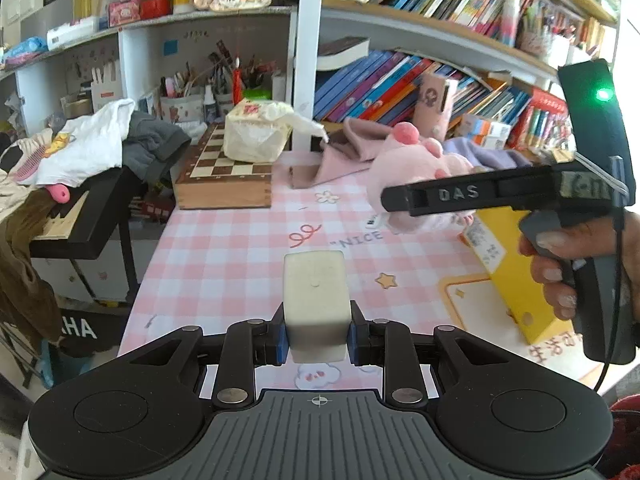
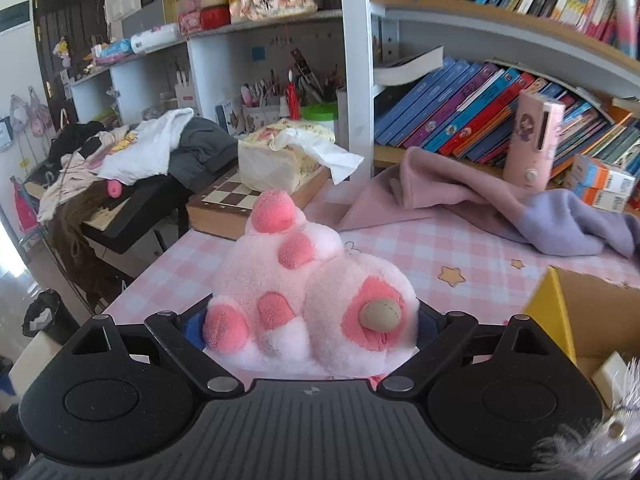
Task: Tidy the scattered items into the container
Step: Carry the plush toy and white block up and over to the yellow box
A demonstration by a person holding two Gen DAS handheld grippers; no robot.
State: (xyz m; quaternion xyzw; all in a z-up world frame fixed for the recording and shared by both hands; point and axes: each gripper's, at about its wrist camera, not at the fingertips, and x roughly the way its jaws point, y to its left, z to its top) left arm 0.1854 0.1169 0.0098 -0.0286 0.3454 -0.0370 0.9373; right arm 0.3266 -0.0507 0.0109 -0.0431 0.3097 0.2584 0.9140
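Fingers of the left gripper (image 1: 318, 340) are clamping a cream block (image 1: 315, 304) above the pink checked tablecloth (image 1: 224, 248), yellow box (image 1: 516, 280) sitting off to the right. From the right wrist, the right gripper (image 2: 310, 328) is squeezing a pink plush toy (image 2: 308, 296) beside that box (image 2: 552, 312).

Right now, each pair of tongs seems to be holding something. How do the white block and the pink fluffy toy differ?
The white block is a plain, smooth, straight-edged box shape; the pink plush toy is fuzzy, rounded and lumpy with darker pink pads. The block fits narrowly between the left tongs; the toy bulges wide and hides the fingers of the right tongs. Both are gripped above the pink checked tablecloth.
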